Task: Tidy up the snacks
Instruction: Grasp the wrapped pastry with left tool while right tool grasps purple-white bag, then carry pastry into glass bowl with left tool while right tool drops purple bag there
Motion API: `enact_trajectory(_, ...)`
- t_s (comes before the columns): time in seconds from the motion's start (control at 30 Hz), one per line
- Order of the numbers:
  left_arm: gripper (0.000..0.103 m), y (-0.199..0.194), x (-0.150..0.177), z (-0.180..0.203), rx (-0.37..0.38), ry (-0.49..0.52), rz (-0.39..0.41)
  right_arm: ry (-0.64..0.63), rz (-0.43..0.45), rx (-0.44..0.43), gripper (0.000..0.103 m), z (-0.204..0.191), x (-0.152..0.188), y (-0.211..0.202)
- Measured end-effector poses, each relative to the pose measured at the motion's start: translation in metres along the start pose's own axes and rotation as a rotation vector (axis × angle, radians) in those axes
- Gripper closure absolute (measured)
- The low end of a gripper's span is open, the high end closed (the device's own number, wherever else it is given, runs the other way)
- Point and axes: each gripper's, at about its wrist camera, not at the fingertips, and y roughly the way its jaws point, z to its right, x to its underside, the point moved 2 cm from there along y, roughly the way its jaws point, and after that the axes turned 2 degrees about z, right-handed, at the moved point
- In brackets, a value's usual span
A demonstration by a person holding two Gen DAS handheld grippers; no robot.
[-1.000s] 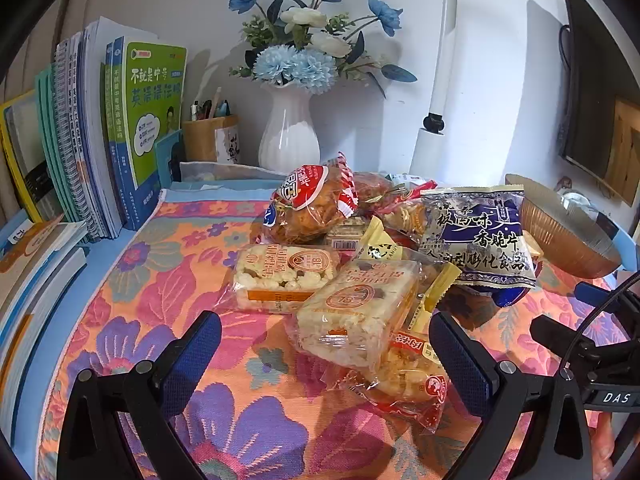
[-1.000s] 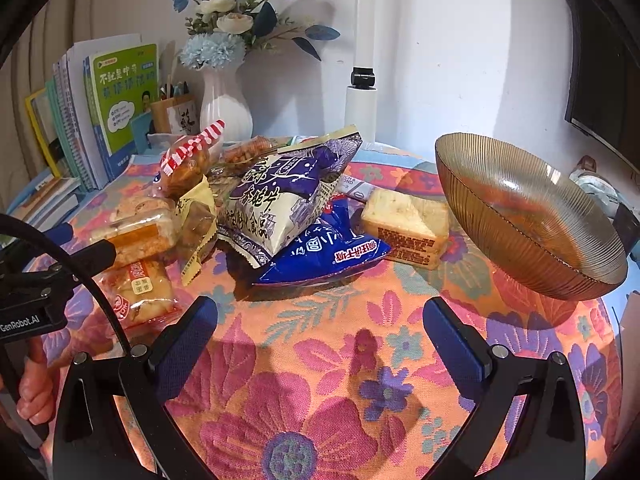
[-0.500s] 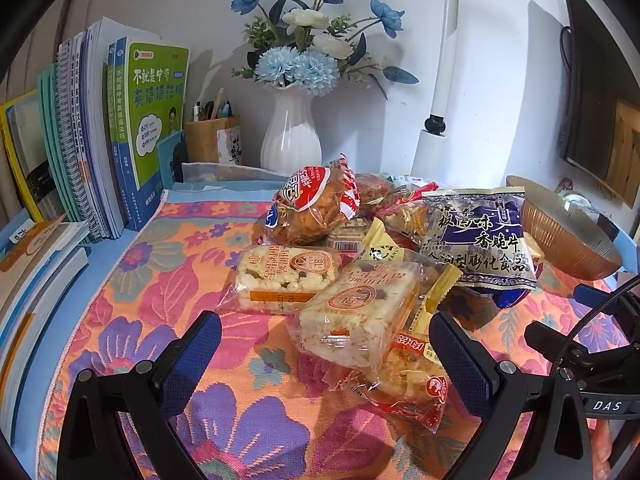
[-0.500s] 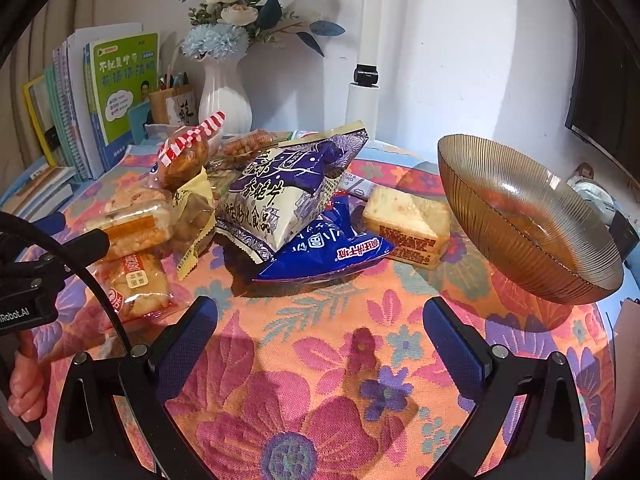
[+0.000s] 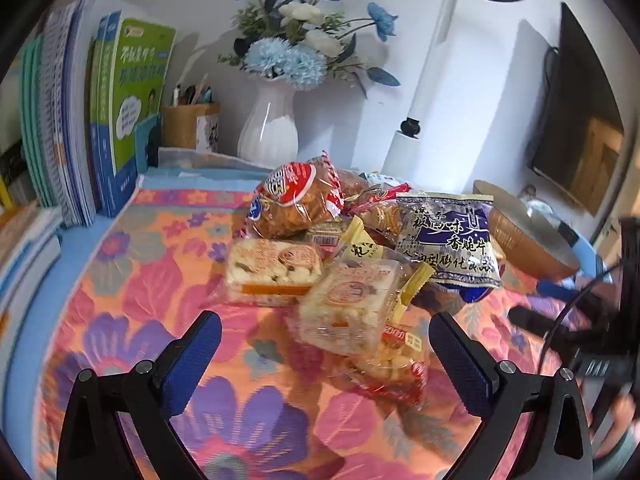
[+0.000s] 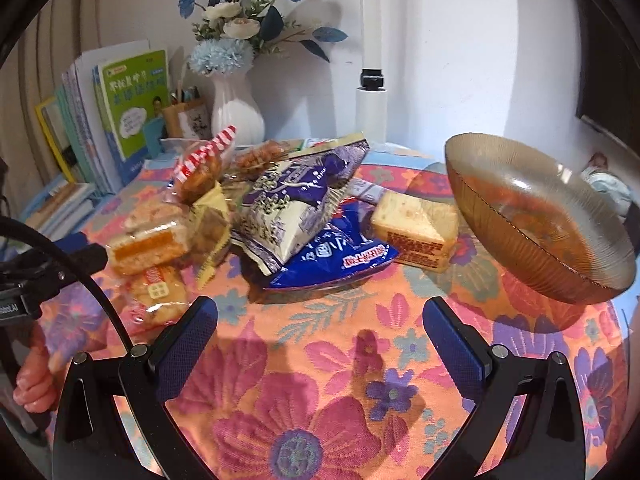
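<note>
Right now I hold both the left hand-held gripper (image 5: 325,354) and right hand-held gripper (image 6: 320,334) released and empty, near the snack pile (image 6: 280,208) mid-counter, so next I judge I must grasp one packet for the amber bowl (image 6: 532,216) at right.
</note>
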Motion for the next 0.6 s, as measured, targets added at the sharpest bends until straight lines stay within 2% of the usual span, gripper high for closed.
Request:
enact_trajectory(0.17, 0.000, 0.015, -0.016, 0.004, 0.126, 0.030, -0.104, 0.030, -0.017, -0.059, 0.000, -0.001, -0.033, -0.001)
enact_trajectory(0.37, 0.002, 0.052, -0.018, 0.011, 0.116, 0.053, -0.177, 0.121, -0.070, -0.099, 0.000, 0.008, -0.061, 0.039)
enact_trajectory(0.5, 0.019, 0.066, -0.011, 0.015, 0.146, 0.046, -0.225, 0.193, -0.098, -0.146, 0.002, 0.015, -0.063, 0.063)
enact_trajectory(0.57, 0.035, 0.069, -0.007, 0.019, 0.119, 0.073, -0.243, 0.206, -0.095, -0.167, 0.007, 0.016, -0.063, 0.069)
enact_trajectory(0.6, 0.038, 0.069, -0.007, 0.020, 0.119, 0.079, -0.241, 0.203, -0.095, -0.170, 0.013, 0.014, -0.063, 0.071)
